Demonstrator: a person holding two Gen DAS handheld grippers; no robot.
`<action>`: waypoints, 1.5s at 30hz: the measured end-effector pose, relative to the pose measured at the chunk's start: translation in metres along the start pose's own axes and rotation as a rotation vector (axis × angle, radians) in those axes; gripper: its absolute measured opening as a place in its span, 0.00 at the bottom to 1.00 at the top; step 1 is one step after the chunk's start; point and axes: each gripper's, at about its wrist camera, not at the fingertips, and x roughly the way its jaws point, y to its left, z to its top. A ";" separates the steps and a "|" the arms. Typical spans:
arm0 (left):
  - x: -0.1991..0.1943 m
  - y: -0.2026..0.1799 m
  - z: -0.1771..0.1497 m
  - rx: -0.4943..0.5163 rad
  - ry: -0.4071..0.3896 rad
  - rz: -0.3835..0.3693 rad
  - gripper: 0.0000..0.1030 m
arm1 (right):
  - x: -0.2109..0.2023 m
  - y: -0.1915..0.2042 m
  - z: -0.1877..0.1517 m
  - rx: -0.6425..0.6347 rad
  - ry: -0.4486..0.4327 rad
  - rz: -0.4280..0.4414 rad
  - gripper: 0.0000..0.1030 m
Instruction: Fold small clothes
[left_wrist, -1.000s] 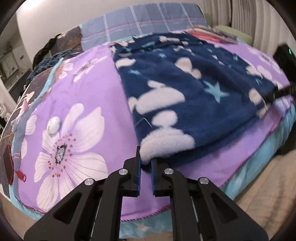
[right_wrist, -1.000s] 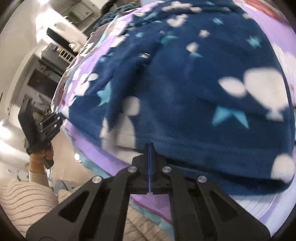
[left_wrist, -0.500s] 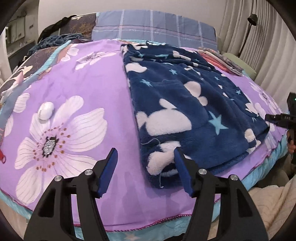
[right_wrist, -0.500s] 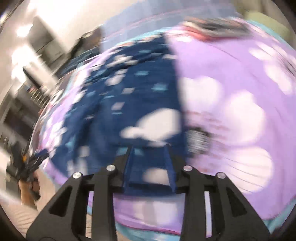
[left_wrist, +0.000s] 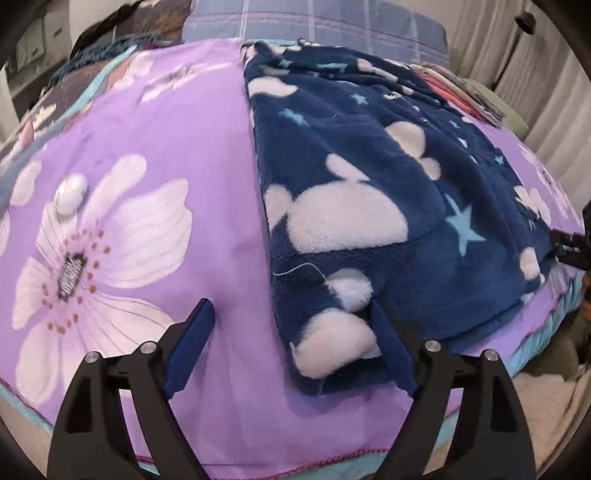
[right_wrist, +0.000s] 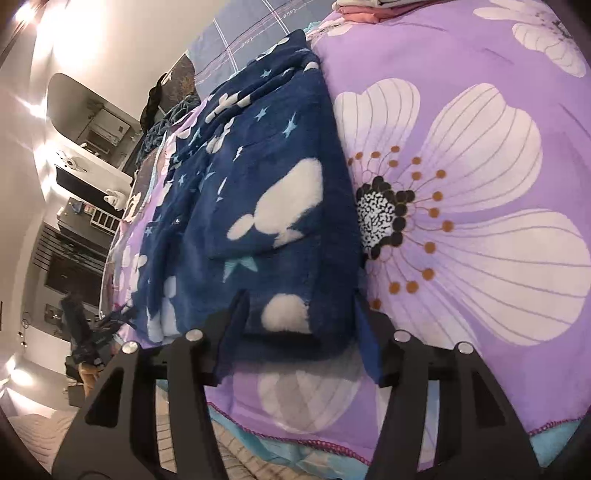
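Note:
A navy fleece garment (left_wrist: 369, 192) with white shapes and light blue stars lies folded lengthwise on the purple flowered bedspread (left_wrist: 147, 122). My left gripper (left_wrist: 295, 332) is open, its jaws standing either side of the garment's near left corner. In the right wrist view the same garment (right_wrist: 266, 206) runs away from me. My right gripper (right_wrist: 299, 328) is open, its jaws standing either side of the near right corner, holding nothing. The right gripper also shows at the far right edge of the left wrist view (left_wrist: 570, 247).
A stack of folded clothes (left_wrist: 461, 92) lies at the far right of the bed; it also shows at the top of the right wrist view (right_wrist: 369, 9). A plaid pillow (left_wrist: 314, 26) lies at the head. The bed's edge (right_wrist: 332, 446) is just below my grippers. Shelves (right_wrist: 85, 206) stand left.
Both grippers let go of the garment's near corners and opened. The garment now lies flat on the bed, and both grippers have stayed close to its corners.

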 end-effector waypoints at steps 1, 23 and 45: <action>0.000 -0.001 0.001 -0.010 -0.002 -0.002 0.81 | 0.004 0.002 0.001 0.003 0.002 0.010 0.55; -0.150 -0.071 0.064 0.194 -0.533 -0.064 0.10 | -0.071 0.078 0.040 -0.190 -0.298 0.248 0.09; 0.000 -0.017 0.015 0.031 0.068 -0.048 0.65 | -0.031 0.025 0.050 -0.068 -0.186 0.088 0.09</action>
